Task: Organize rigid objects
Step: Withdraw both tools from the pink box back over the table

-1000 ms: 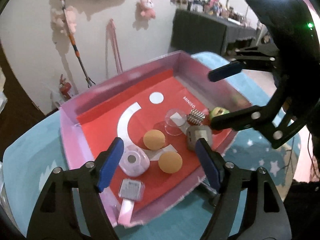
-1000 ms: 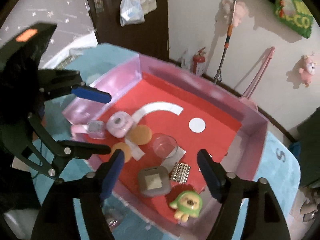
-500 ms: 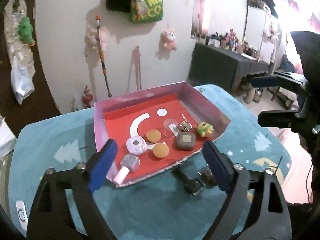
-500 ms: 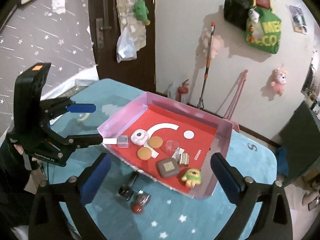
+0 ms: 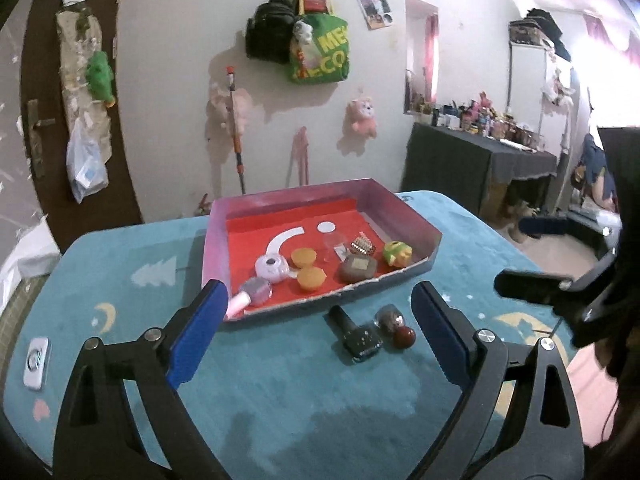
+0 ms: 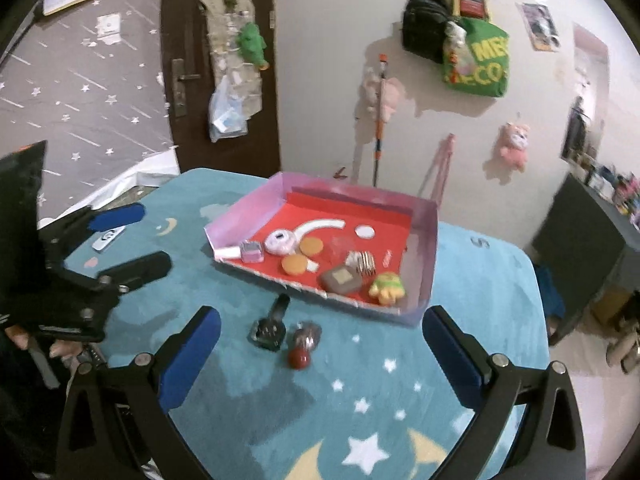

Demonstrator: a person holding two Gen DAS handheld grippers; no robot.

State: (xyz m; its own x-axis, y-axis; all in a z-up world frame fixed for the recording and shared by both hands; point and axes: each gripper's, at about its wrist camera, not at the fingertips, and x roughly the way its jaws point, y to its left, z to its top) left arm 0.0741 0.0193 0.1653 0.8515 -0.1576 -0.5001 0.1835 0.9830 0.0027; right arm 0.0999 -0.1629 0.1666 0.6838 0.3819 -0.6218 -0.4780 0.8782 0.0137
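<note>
From the left wrist, the left gripper (image 5: 316, 324) is spreading its jaws with nothing between them. Past it, the pink tray (image 5: 216, 236) on the teal cloth (image 5: 280, 392) holds two orange discs (image 5: 304, 258), a grey block (image 5: 358, 269) and a green toy (image 5: 397, 253). From the right wrist, the right gripper (image 6: 320, 360) gapes wide and empty; a black tool (image 6: 269, 330) and what may be a red-capped bottle (image 6: 302, 348) lie just outside the tray.
</note>
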